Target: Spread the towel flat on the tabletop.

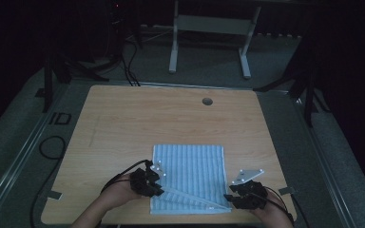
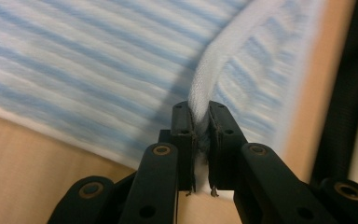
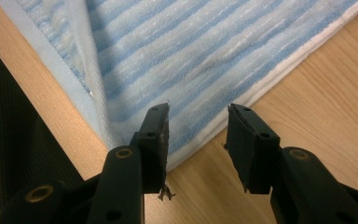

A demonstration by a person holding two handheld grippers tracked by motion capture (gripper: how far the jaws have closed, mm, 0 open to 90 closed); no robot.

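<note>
Left gripper (image 2: 200, 126): jaws clamped on a raised fold of the blue-and-white striped towel (image 1: 190, 178); cloth pinched between both pads, hem rising away from the jaw tips.
Left gripper position: at the towel's near-left edge in the high view (image 1: 148, 183), held in the person's left hand (image 1: 119, 192).
Right gripper (image 3: 198, 128): jaws standing apart, nothing pressed between them; the towel's white-hemmed corner (image 3: 200, 84) lies just ahead of and partly between the jaw tips.
Right gripper position: just beside the towel's near-right corner in the high view (image 1: 244, 194).
Towel location: flat on the wooden table (image 1: 123, 123), spread between the two grippers and extending away from both toward the far side; a lifted crease runs from the left gripper toward the right one.
Count: one towel, two grippers, one table, one round cable hole (image 1: 207, 101) in the tabletop.
Edges: towel's near hem close to the table's near edge; right corner hem sits on bare wood.
Open room: wide bare tabletop beyond the towel and to the outer side of each gripper.
</note>
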